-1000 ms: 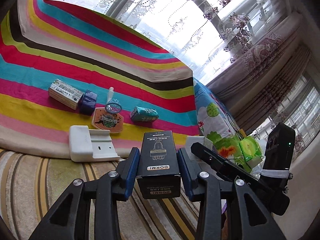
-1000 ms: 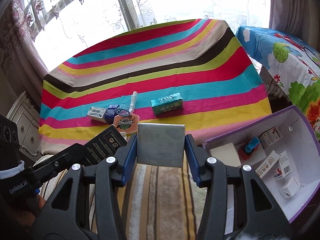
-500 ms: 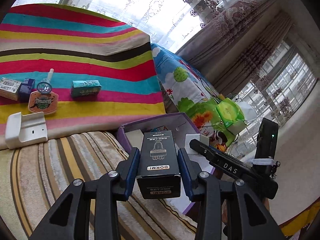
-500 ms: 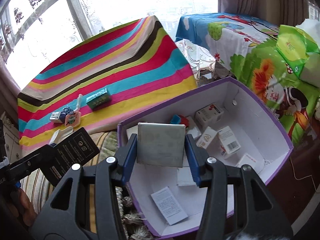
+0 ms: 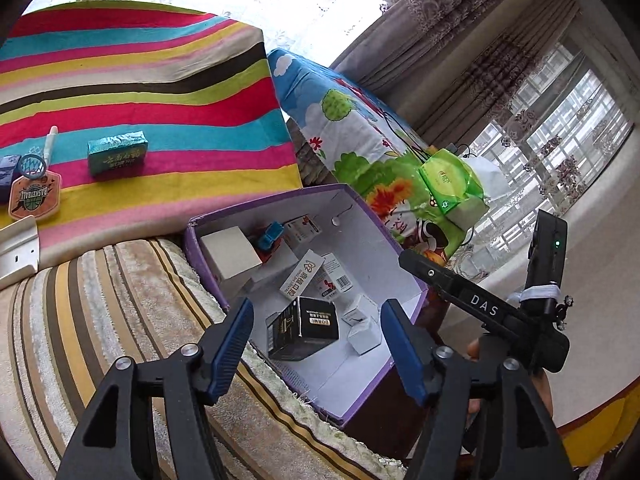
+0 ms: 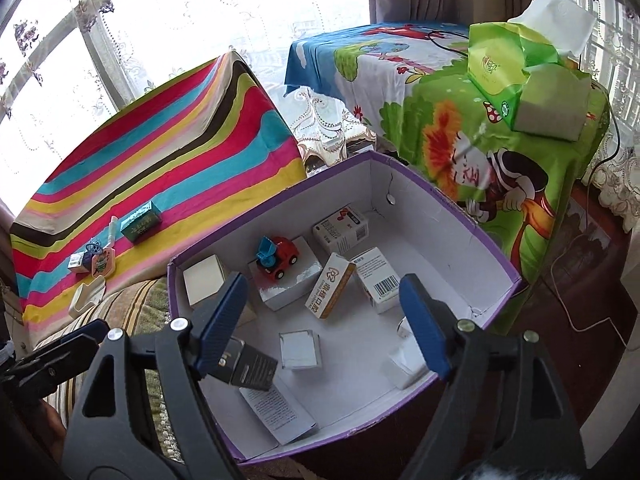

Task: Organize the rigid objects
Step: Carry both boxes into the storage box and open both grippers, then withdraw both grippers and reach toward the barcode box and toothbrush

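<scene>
A purple-rimmed white box (image 5: 404,248) (image 6: 460,216) stands beside the striped cushion. My left gripper (image 5: 316,344) is open above its near end. The black DORMI box (image 5: 304,330) lies inside, also showing in the right wrist view (image 6: 250,366). My right gripper (image 6: 322,328) is open over the box. A small grey-white box (image 6: 300,349) lies on the box floor between its fingers. Several white cartons and a red and blue toy truck (image 6: 278,258) also lie inside.
On the rainbow-striped cloth (image 5: 160,92) lie a teal packet (image 5: 117,153), a basketball tag (image 5: 34,196), a pen and a white holder (image 5: 18,246). A green tissue pack (image 6: 524,80) sits on the cartoon-print cloth at the right.
Both grippers moved over the purple box and opened. The black DORMI box left my left gripper and the grey-white box left my right; both now lie inside the box.
</scene>
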